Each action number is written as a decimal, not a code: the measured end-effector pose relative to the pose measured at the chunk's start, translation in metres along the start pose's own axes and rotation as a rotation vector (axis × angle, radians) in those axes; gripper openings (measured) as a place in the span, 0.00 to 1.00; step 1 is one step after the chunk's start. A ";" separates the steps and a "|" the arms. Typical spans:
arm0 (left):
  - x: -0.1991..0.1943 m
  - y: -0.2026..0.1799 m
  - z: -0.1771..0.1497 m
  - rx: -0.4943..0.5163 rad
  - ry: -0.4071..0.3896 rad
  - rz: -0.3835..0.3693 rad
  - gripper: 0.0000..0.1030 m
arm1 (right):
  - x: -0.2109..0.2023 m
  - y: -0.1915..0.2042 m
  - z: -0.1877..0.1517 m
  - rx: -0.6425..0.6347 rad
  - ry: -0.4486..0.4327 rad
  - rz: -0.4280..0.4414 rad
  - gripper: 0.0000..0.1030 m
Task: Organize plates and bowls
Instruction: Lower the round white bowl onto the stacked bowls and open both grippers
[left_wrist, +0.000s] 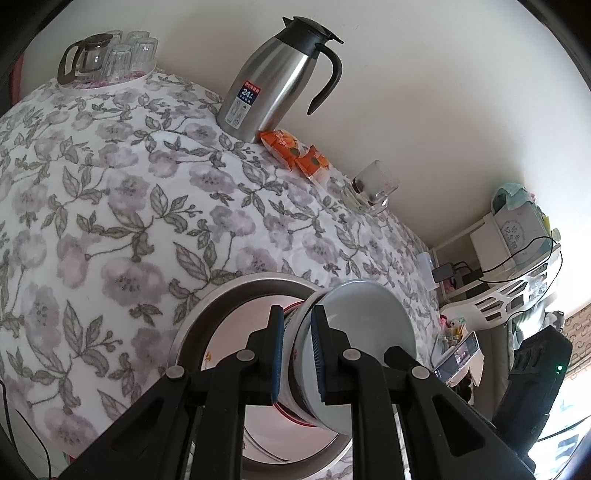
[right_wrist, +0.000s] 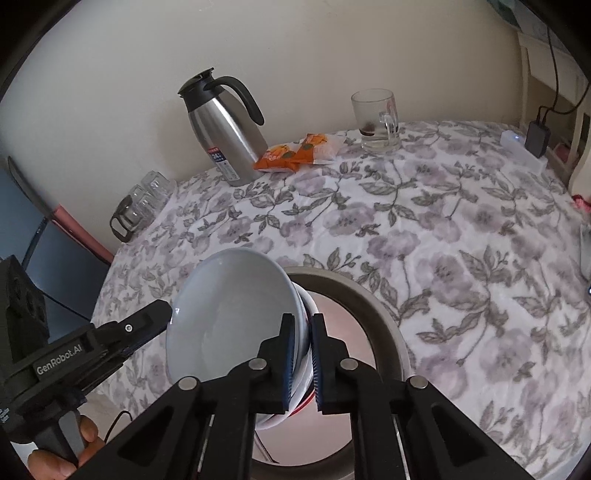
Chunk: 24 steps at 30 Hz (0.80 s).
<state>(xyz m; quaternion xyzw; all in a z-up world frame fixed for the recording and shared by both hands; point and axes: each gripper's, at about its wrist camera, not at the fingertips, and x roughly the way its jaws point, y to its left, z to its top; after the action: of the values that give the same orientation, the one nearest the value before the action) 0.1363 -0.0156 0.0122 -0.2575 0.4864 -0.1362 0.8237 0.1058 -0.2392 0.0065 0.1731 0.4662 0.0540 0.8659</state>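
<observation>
Left claw (left_wrist: 297, 354) pinching one rim of tilted grey bowl (left_wrist: 364, 325), right claw (right_wrist: 303, 360) pinching the opposite rim, over steel basin (left_wrist: 207, 306) near the tabletop (left_wrist: 110, 206) front edge. Wide bare floral cloth beyond; flask (left_wrist: 273, 81), snack packets (left_wrist: 295, 151), mug (left_wrist: 373, 188) lined along the wall edge.

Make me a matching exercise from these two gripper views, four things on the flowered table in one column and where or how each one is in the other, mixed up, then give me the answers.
Things:
1. grey bowl
2. steel jug
3. glass mug
4. orange snack packets

Places or states:
A. stands at the wall with a black lid and handle
B. lie flat between the jug and the mug
C. tilted on edge over the metal basin, its rim pinched by both the left gripper and the right gripper
D. upright, nearly empty, with dark dregs at the bottom

Pairs: 1-C, 2-A, 3-D, 4-B
</observation>
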 end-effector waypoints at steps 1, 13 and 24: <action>0.000 0.000 0.000 -0.001 0.002 0.001 0.15 | 0.000 0.001 0.000 -0.003 -0.001 -0.002 0.09; -0.011 0.002 -0.001 0.013 -0.037 0.007 0.15 | -0.010 0.002 -0.001 -0.009 -0.016 -0.022 0.12; -0.028 0.006 -0.017 0.118 -0.096 0.154 0.55 | -0.035 0.002 -0.020 -0.035 -0.086 -0.073 0.29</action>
<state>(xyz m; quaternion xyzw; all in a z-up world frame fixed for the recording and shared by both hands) 0.1075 -0.0019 0.0226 -0.1765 0.4559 -0.0884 0.8679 0.0697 -0.2414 0.0250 0.1430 0.4337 0.0232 0.8893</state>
